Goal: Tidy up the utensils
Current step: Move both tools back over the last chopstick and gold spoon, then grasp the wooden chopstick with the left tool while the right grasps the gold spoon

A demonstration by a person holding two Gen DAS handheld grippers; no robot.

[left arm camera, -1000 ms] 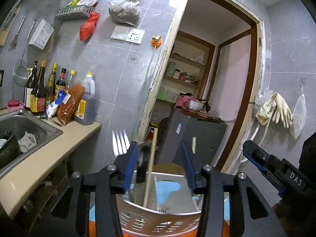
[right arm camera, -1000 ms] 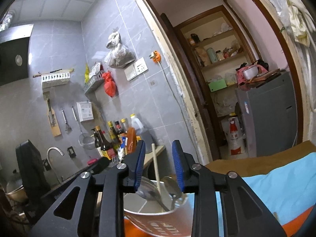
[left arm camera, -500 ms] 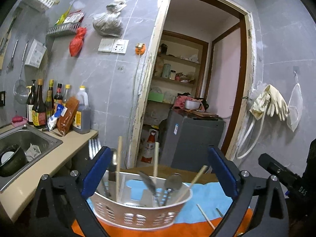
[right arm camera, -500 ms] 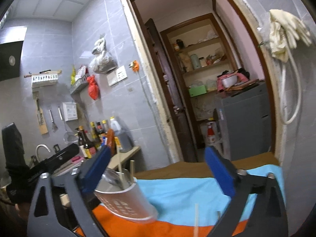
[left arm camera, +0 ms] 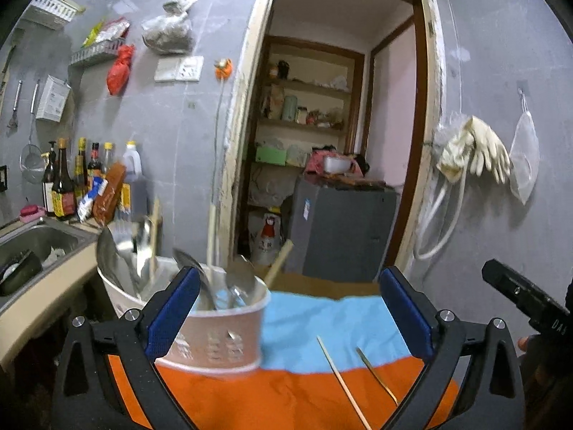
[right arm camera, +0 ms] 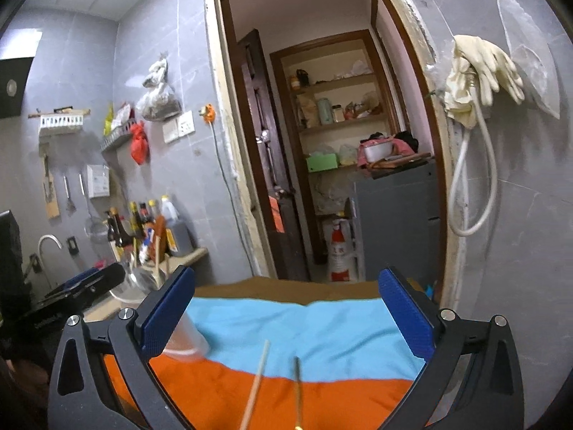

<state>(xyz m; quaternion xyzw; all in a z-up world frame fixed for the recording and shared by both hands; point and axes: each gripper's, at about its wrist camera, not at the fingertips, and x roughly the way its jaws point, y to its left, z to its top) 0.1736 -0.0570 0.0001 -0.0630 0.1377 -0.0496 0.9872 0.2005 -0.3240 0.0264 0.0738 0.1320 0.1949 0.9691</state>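
Utensil basket (left arm camera: 215, 340) sits on cloth (left arm camera: 322, 322) at table's left end, w/ spoons (left arm camera: 240, 279) & chopsticks standing in it. Two loose chopsticks (left arm camera: 340, 380) lie on cloth to its right. Sink (left arm camera: 32, 243) & bottles (left arm camera: 64, 182) further left; doorway (left arm camera: 340, 125) behind table, gloves (left arm camera: 476, 150) hang on wall right of it.

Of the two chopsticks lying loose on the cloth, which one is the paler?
The left chopstick, light wood; the right chopstick beside it is darker, brownish.

Both wrist views low over the cloth (left arm camera: 322, 326), facing the doorway (right arm camera: 322, 143).
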